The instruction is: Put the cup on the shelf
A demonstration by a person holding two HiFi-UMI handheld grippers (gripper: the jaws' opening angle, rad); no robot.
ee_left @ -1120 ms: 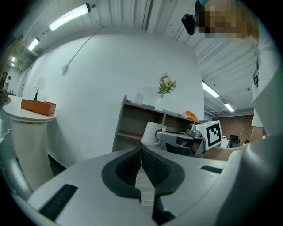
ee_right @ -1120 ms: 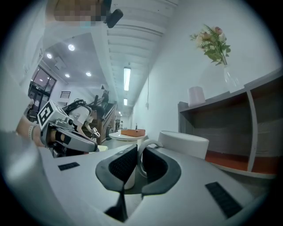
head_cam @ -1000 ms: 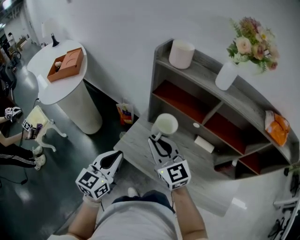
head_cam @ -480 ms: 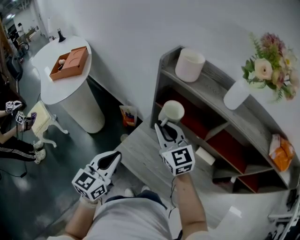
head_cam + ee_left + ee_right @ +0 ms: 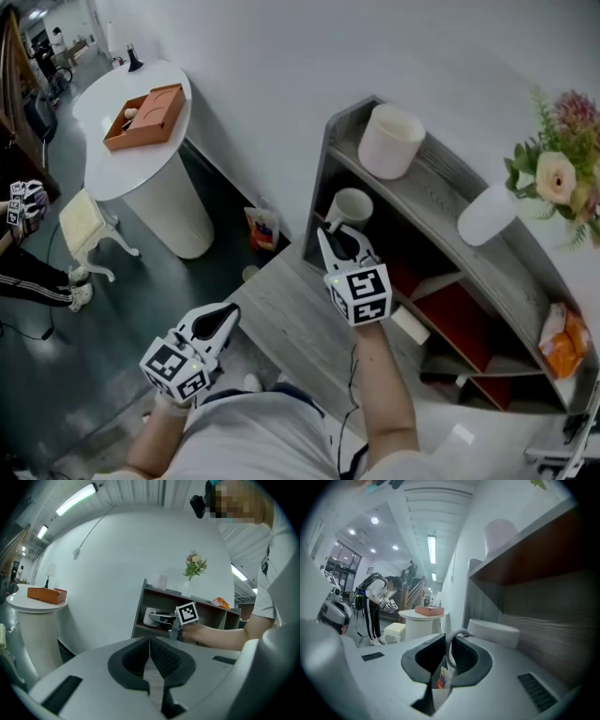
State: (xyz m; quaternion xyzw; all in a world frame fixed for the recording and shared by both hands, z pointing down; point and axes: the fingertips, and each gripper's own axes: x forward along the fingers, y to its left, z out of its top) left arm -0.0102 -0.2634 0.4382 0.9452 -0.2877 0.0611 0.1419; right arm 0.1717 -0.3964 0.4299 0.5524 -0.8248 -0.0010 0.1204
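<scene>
A white cup (image 5: pixel 352 207) hangs at the left end of the grey shelf unit's (image 5: pixel 441 183) middle level, inside the open bay. My right gripper (image 5: pixel 335 236) is shut on the cup's handle (image 5: pixel 451 645); the cup's body (image 5: pixel 493 632) shows just beyond the jaws, under the upper board. My left gripper (image 5: pixel 218 322) is low at the left over the floor, shut with nothing between its jaws. In the left gripper view, the cup (image 5: pixel 151 617) and the right gripper (image 5: pixel 161 617) appear at the shelf's left bay.
On top of the shelf stand a white cylinder (image 5: pixel 390 142) and a white vase with flowers (image 5: pixel 492 214). An orange bag (image 5: pixel 563 339) lies further right. A grey low platform (image 5: pixel 305 323) sits before the shelf. A white round table (image 5: pixel 141 155) carries an orange box (image 5: pixel 143 116). A person stands at far left.
My right gripper has carried the cup up and forward from above the platform into the shelf's left middle bay. The left gripper stayed low at the left.
</scene>
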